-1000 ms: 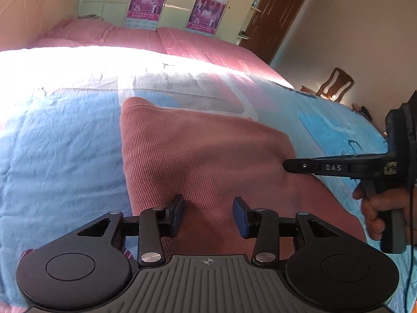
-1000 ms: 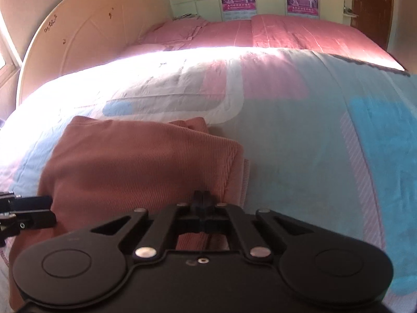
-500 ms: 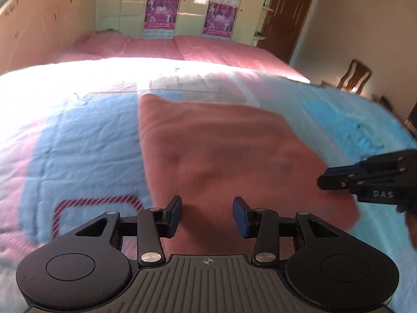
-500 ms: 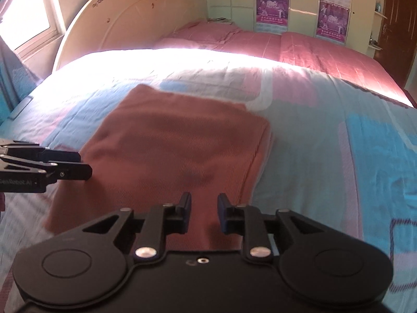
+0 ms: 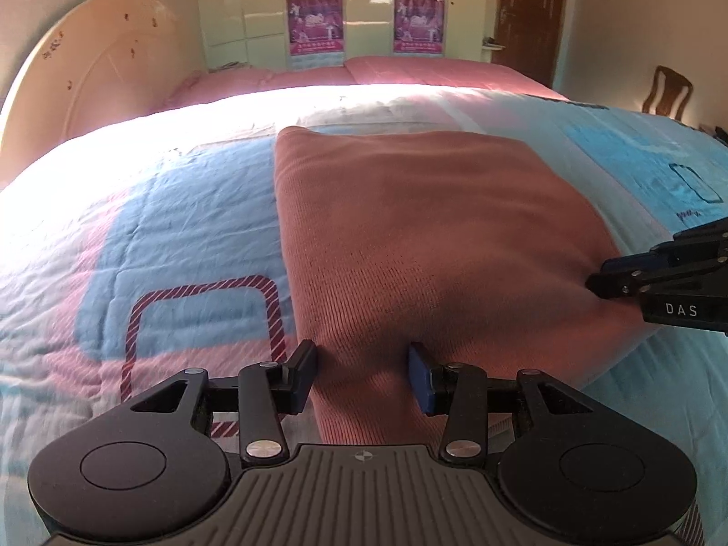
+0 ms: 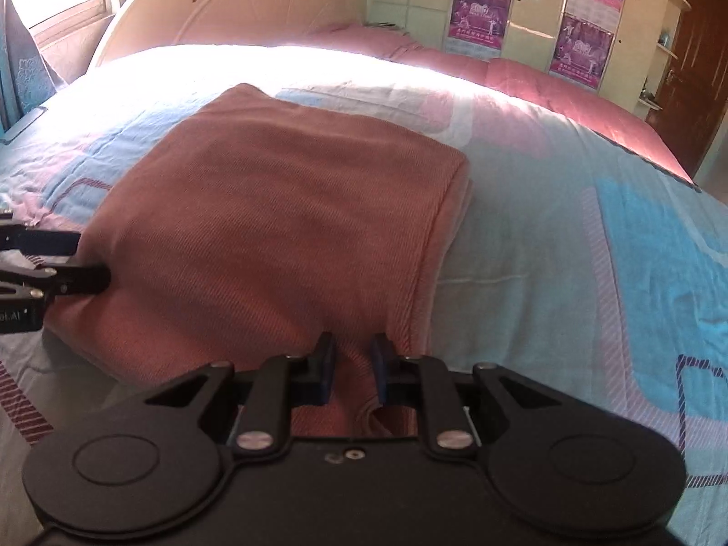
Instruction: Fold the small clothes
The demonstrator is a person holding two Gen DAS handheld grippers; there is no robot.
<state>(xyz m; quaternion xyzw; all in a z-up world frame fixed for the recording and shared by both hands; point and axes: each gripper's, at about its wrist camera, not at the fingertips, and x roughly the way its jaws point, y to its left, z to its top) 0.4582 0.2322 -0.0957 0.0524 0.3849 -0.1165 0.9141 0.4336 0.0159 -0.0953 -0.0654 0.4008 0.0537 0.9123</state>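
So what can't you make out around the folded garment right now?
- Garment's near edge: both wrist views, hidden behind gripper bodies.
- Right gripper's pad contact with the cloth fold: unclear, too shadowed.
- Left gripper: jaws straddle cloth, contact uncertain.
- Poster print: too small.

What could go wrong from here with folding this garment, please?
The right gripper has just been closing its jaws on only a narrow ridge of the folded garment, so layers could slip out. The left gripper is open astride the near edge, so lifting now may drag the fold askew.
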